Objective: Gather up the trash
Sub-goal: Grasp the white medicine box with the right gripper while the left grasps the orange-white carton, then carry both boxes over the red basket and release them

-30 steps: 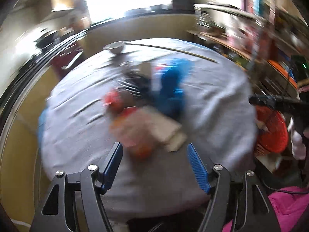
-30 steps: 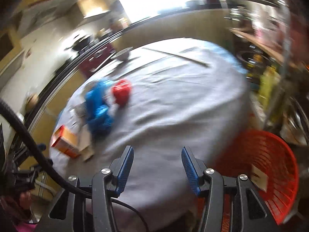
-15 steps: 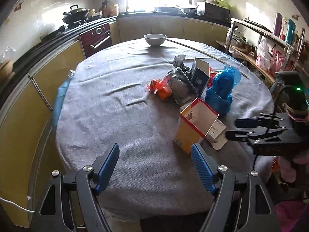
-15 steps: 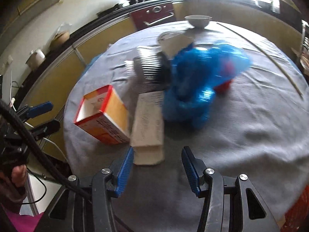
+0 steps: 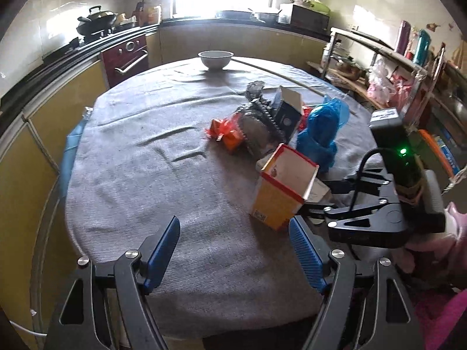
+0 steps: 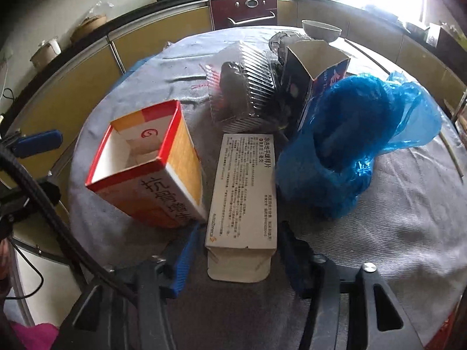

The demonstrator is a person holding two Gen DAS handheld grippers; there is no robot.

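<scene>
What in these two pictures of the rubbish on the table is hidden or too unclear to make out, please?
- Flat white box: in the left wrist view the orange box hides nearly all of it.
- Contents of the blue bag: the crumpled plastic hides them in both views.
- Right gripper: whether its pads touch the white box is unclear; dark and blurred.
- Orange wrapper: hidden behind the clear plastic tray in the right wrist view.

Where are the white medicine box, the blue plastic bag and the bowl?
white medicine box (image 6: 243,186), right wrist view, printed top face.
blue plastic bag (image 6: 344,145), right wrist view, crumpled middle.
bowl (image 5: 216,59), left wrist view, outer wall.
</scene>
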